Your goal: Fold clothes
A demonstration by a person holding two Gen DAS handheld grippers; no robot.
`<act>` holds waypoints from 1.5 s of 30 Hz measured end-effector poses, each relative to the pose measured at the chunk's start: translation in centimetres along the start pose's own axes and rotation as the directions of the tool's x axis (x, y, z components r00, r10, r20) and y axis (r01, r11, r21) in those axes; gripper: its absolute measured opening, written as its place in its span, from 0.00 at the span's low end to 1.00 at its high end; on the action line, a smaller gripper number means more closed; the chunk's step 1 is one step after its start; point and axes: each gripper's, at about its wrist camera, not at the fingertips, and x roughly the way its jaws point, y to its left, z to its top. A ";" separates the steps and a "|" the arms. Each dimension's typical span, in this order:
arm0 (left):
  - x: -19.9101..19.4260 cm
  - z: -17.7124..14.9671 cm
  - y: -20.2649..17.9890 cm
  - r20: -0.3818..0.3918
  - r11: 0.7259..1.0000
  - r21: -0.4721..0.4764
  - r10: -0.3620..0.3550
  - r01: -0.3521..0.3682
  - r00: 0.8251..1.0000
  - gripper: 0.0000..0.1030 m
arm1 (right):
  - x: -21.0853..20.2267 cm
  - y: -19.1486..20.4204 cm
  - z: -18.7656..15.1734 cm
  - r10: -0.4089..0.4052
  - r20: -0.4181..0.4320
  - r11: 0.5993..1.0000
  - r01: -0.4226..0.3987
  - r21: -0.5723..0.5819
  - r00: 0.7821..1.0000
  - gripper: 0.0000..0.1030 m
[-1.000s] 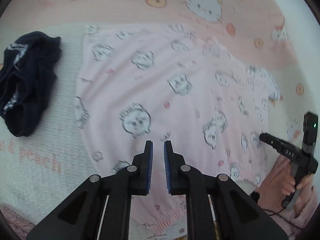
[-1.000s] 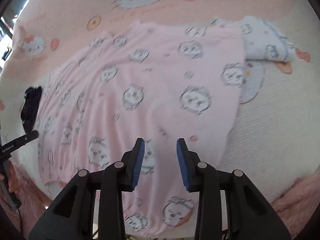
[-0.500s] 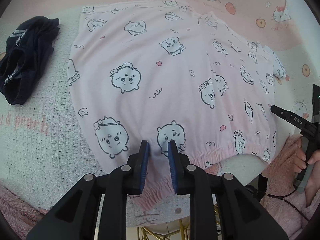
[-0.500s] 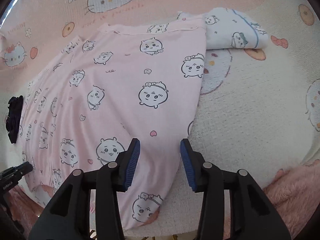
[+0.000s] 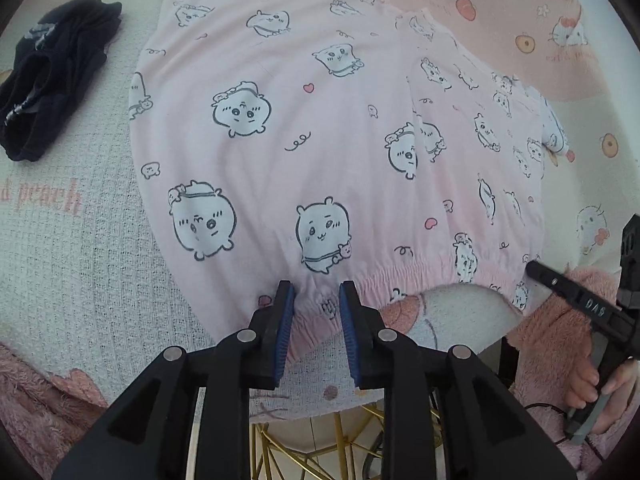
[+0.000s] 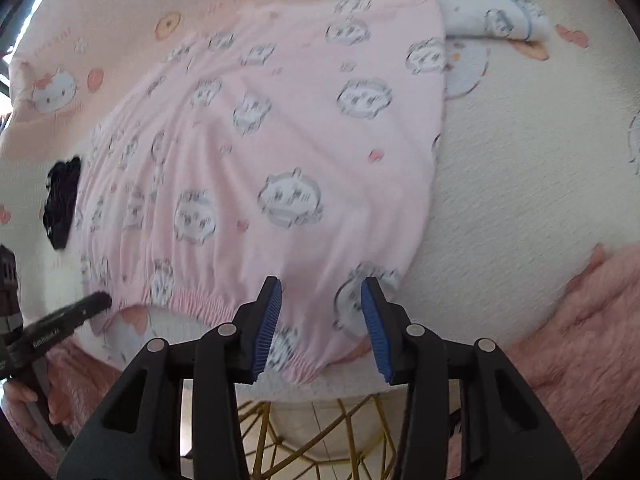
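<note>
Left tool [image 5: 316, 294] opening over the pink garment's [image 5: 320, 128] gathered hem, gripping nothing. Right tool [image 6: 320, 292] released too, hovering at the hem's right corner. Plenty of bare blanket [image 6: 520, 160] further right.

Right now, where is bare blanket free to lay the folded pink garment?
Widest bare patch: blanket right of the pink garment, below the white-blue cloth. A narrower strip runs between the garment's left edge and the dark garment. The near hem is crowded by the left gripper and right gripper.
</note>
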 end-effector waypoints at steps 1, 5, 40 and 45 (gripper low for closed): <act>-0.1 -0.2 0.3 -0.008 1.000 -0.012 0.001 -0.001 1.000 0.25 | 0.8 0.4 -0.7 -0.058 -0.033 0.998 0.057 -0.027 0.998 0.41; -1.8 -1.4 1.7 -0.009 0.998 -0.052 0.042 -0.042 0.999 0.25 | 0.4 -0.3 -1.4 -0.162 -0.026 0.987 0.162 -0.018 0.986 0.43; -5.3 4.7 6.3 0.167 0.969 -0.217 -0.086 0.122 0.982 0.32 | -1.0 4.3 -2.6 -0.114 0.108 0.993 0.110 0.038 0.988 0.30; -5.9 12.3 10.3 0.244 0.972 -0.228 0.000 0.057 0.970 0.32 | 2.3 7.0 1.1 -0.133 0.065 0.988 0.138 -0.065 0.989 0.30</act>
